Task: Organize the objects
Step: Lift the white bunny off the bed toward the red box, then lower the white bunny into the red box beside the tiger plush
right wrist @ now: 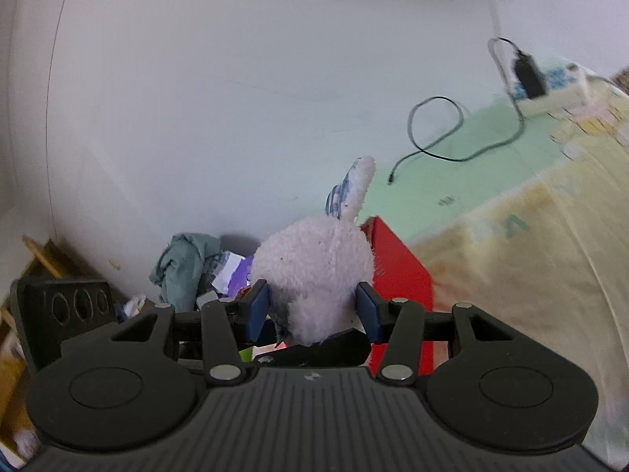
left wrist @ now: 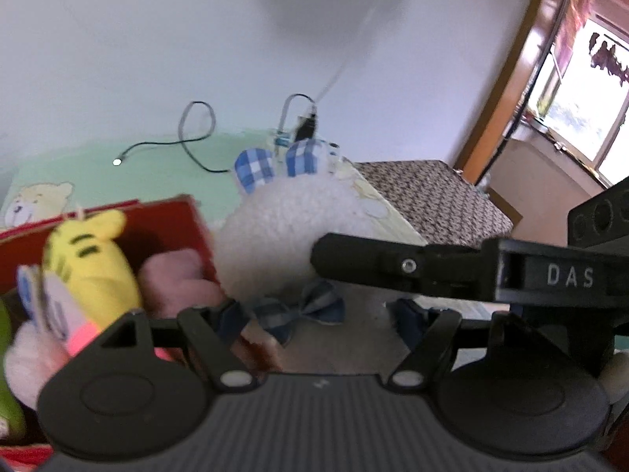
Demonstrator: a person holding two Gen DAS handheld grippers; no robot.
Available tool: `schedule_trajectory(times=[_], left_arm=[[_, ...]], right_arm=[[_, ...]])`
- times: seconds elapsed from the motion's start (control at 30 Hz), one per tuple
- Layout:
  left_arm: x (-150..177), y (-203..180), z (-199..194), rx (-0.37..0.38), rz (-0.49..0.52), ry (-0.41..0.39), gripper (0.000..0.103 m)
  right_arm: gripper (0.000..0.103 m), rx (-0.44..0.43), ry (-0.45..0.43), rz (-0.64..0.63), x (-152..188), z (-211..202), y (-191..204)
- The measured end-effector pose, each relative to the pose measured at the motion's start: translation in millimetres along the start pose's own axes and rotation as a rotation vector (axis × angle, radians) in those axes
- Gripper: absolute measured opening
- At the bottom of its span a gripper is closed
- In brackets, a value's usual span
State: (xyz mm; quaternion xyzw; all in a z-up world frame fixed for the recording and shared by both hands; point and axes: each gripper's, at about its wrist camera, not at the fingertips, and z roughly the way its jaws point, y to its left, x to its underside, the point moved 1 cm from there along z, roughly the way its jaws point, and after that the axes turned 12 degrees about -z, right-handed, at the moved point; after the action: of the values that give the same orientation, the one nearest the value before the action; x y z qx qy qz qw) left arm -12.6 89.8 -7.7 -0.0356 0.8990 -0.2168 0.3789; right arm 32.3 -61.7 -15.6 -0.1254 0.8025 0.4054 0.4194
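The white plush rabbit (right wrist: 314, 271) is clamped between the pads of the right hand-held gripper (right wrist: 312, 312) beside the red box (right wrist: 401, 275), while the left hand-held gripper (left wrist: 314, 314) is spread wide below it.

White rabbit (right wrist: 314, 271) — blue-checked ears, red box (right wrist: 401, 275)

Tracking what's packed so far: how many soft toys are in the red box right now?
3 clearly: a yellow tiger, a pink plush to its right, and a pink-white one in front. The red box is partly cut off, so others may be hidden.
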Motion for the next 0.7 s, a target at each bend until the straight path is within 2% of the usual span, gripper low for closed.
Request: schedule_trajectory(times=[0.2, 0.33, 0.57, 0.7], left_arm=[[-7, 36, 4, -0.019, -0.061, -0.006, 0.077], [-11, 63, 12, 0.001, -0.159, 0.015, 0.077], [-9, 79, 17, -0.080, -0.176, 0.009, 0.076], [-4, 84, 25, -0.126, -0.176, 0.021, 0.075]], right_arm=[[0.050, 0.001, 0.049, -0.049, -7, 41, 8], [0.049, 0.034, 0.097, -0.090, -8, 62, 13], [0.047, 0.058, 0.169, -0.205, -4, 95, 28], [0.046, 0.098, 0.236, -0.198, -3, 112, 25]])
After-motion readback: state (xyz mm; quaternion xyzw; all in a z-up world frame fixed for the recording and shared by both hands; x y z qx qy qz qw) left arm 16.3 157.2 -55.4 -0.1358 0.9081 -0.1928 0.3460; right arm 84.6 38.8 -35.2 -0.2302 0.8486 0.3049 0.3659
